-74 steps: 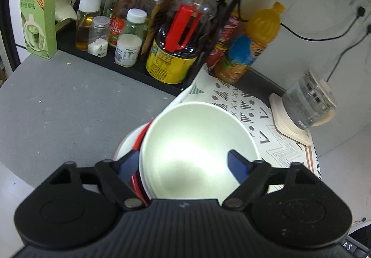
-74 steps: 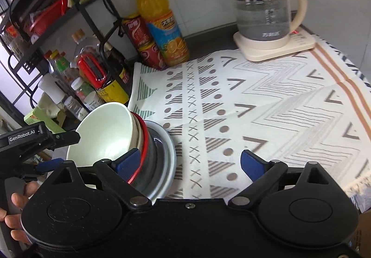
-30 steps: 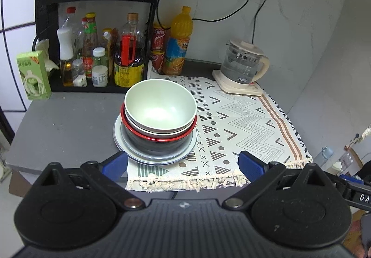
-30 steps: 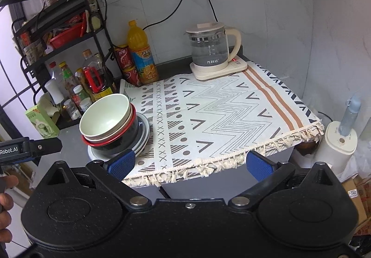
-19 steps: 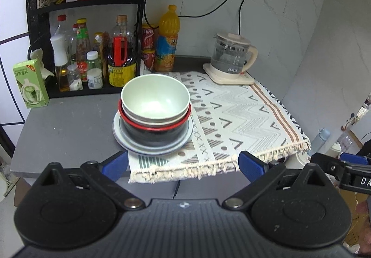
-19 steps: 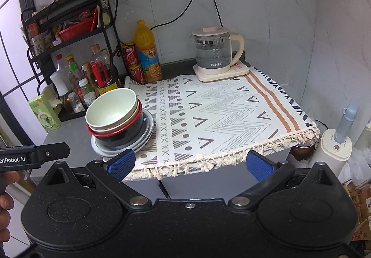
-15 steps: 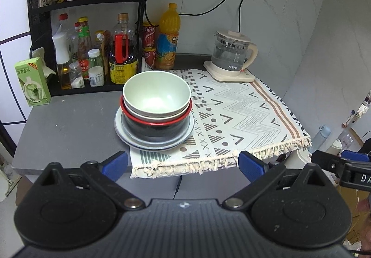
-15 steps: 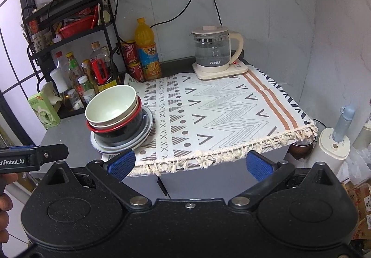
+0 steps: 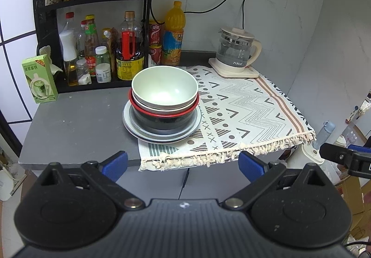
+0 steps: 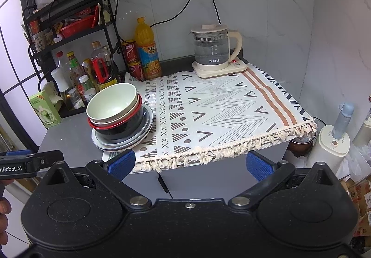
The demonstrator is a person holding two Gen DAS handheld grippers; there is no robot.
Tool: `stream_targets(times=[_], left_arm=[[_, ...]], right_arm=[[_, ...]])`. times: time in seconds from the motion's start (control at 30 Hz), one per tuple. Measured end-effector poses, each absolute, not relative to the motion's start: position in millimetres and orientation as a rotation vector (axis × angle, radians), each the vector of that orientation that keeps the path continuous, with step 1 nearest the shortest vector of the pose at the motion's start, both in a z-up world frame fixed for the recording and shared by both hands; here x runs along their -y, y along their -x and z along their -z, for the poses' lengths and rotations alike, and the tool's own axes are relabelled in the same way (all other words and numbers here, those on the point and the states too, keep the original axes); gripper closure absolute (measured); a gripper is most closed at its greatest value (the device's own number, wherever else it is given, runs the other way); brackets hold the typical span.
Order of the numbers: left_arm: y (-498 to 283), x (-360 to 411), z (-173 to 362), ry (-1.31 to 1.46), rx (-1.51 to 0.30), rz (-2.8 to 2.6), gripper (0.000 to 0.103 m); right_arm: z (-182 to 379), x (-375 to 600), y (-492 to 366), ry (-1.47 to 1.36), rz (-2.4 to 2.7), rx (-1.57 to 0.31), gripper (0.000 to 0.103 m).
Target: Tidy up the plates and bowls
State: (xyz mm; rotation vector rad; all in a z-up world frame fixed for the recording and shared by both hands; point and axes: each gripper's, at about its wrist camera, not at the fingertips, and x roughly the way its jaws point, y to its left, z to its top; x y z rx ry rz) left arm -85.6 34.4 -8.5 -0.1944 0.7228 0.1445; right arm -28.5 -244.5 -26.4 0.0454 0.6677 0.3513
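A pale green bowl (image 9: 164, 89) sits on top of a stack: a beige bowl, a red-rimmed black bowl (image 9: 162, 118) and grey plates (image 9: 129, 124), on the table's left half. The stack also shows in the right wrist view (image 10: 113, 101), with the plates (image 10: 148, 123) at the bottom. My left gripper (image 9: 183, 165) is open and empty, held in front of the table, well short of the stack. My right gripper (image 10: 190, 165) is open and empty, also off the table's front edge.
A patterned cloth (image 9: 243, 109) covers the table's right part. A glass kettle (image 9: 236, 53) stands at the back right. Bottles (image 9: 128, 49) and cans fill a black rack (image 9: 92, 2) at the back left. A green carton (image 9: 39, 79) stands left.
Both grippers have drawn back from the stack and off the table's front edge. The left gripper let go of the green bowl, which now rests on the stack.
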Motion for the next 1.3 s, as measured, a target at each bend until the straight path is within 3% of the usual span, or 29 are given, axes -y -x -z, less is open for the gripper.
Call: stream_targets(times=[1.3], left_arm=[[87.4, -34.9, 3.3, 0.201, -0.717, -0.155, 0.002]], right_arm=[[23.7, 237.0, 23.5, -0.029, -0.378, -0.656, 0.0]])
